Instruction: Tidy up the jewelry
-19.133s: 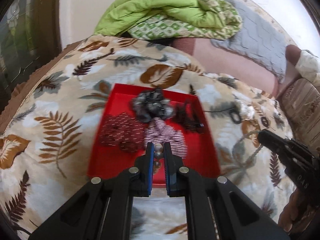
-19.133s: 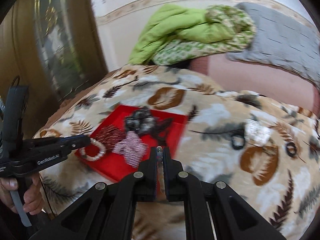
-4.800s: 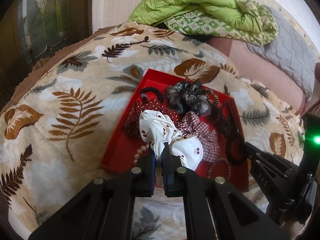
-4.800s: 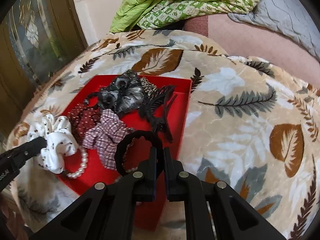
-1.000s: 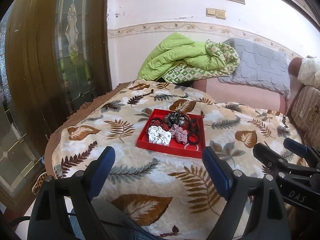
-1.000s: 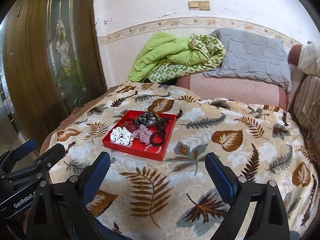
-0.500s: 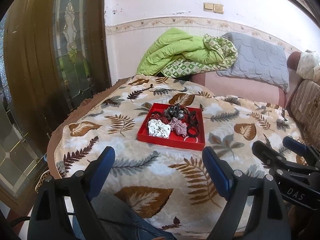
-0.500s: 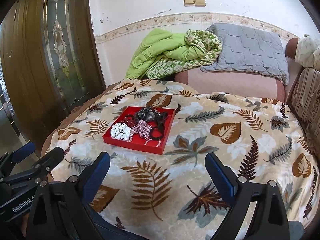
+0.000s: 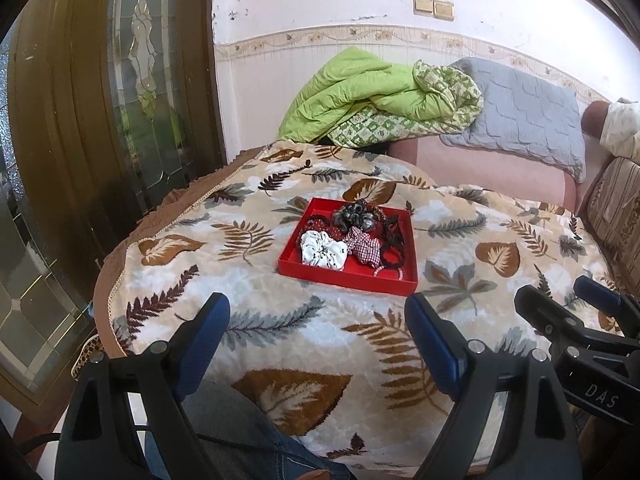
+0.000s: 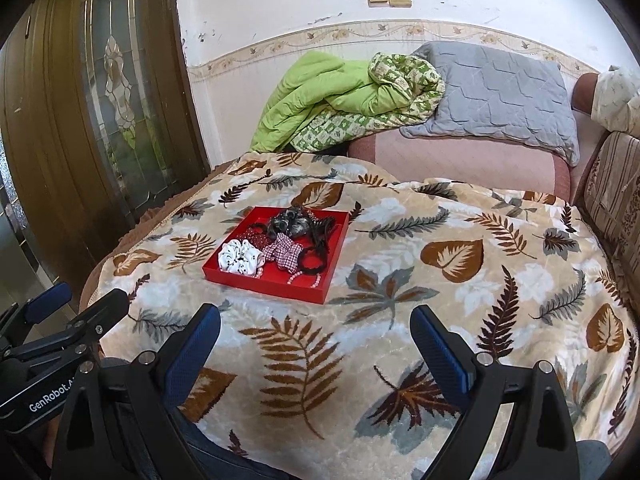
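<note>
Red tray [image 9: 316,269] of scrunchies lies well ahead of left tongs [image 9: 316,340] and right tongs [image 10: 316,344]; both are held spread, empty.

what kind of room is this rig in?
Most likely a home living room or bedroom. A leaf-print blanket covers a sofa or bed, with a rumpled green quilt and grey pillow against the wall, and a wooden door with leaded glass beside it.

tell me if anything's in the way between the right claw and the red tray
Nothing visible. Only bare leaf-print blanket lies between the open right claw and the red tray, which sits farther off and a little left, already holding the hair ties.
</note>
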Demonstrator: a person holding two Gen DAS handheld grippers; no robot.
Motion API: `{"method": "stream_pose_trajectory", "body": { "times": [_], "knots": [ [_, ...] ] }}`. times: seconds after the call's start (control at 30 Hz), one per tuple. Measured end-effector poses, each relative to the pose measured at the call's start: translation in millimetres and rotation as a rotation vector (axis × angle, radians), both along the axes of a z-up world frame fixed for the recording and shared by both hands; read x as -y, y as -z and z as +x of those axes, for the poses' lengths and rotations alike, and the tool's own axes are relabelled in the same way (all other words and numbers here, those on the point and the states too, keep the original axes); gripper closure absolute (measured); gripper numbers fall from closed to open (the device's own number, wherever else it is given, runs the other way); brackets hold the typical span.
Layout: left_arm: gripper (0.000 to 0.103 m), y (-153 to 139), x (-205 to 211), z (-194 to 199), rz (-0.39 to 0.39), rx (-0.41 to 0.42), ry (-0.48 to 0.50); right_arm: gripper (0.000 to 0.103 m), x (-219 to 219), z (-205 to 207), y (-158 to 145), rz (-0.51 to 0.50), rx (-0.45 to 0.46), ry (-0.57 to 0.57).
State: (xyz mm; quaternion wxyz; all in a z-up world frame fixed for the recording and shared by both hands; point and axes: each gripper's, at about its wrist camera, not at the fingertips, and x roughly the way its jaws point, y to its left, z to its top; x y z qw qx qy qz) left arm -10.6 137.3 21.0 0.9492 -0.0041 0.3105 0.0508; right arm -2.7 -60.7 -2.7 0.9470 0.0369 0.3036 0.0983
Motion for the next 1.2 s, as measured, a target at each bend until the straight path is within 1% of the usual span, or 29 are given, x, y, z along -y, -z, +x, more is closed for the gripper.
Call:
{"method": "stream_pose_trajectory", "body": {
  "times": [0.53, 1.2],
  "knots": [
    [0.015, 8.4, -0.6, 1.6, 0.012, -0.021, -0.006, 0.005, 0.9, 2.3, 4.6, 0.006, -0.014, -0.002],
    [0.015, 10.0, 1.5, 2.1, 0.013, -0.027, -0.008, 0.005, 2.0, 2.2, 5.0, 0.001, -0.015, -0.002]
  ]
}}
